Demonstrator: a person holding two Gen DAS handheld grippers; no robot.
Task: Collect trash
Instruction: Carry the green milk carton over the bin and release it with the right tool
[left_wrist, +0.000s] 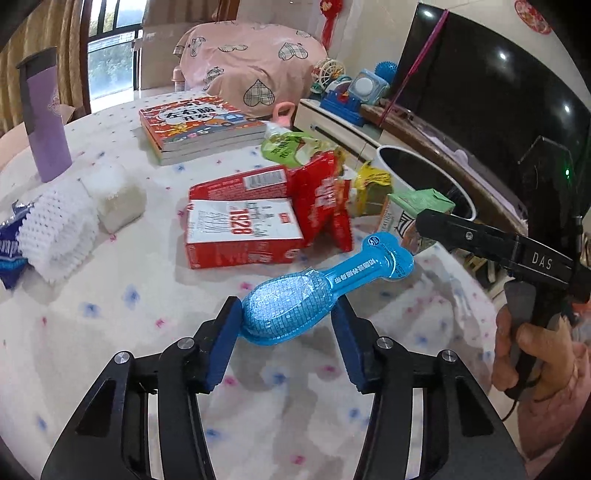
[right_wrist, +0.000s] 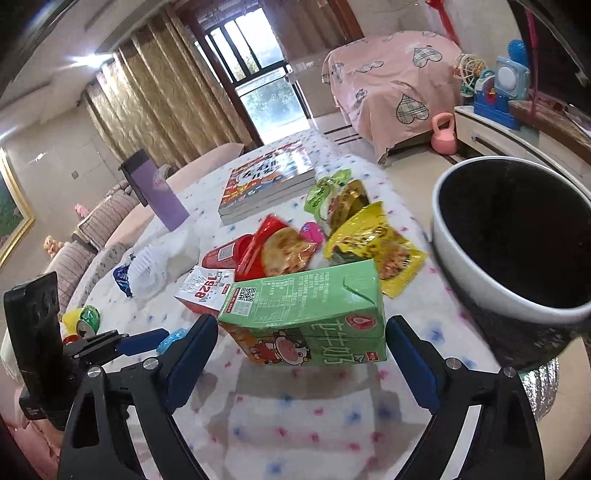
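Note:
My left gripper (left_wrist: 288, 314) is shut on a blue plastic blister pack (left_wrist: 291, 306) with a bone-shaped tab, held just above the dotted tablecloth (left_wrist: 110, 332). The pack's round end sits between the blue pads, which press on both its sides. In the right wrist view a green milk carton (right_wrist: 306, 317) lies sideways between the pads of my right gripper (right_wrist: 303, 328). Both pads touch its ends, and its shadow falls on the cloth below. A white bin with a dark inside (right_wrist: 480, 288) stands just right of it, beyond the table edge.
On the table lie a red-and-white "1928" carton (left_wrist: 240, 229), a red snack bag (left_wrist: 325, 199), a yellow wrapper (right_wrist: 373, 240), a green pouch (right_wrist: 325, 192), white foam netting (left_wrist: 59, 229), a drink can (right_wrist: 86, 321), stacked books (left_wrist: 199, 125) and a purple tumbler (left_wrist: 48, 122).

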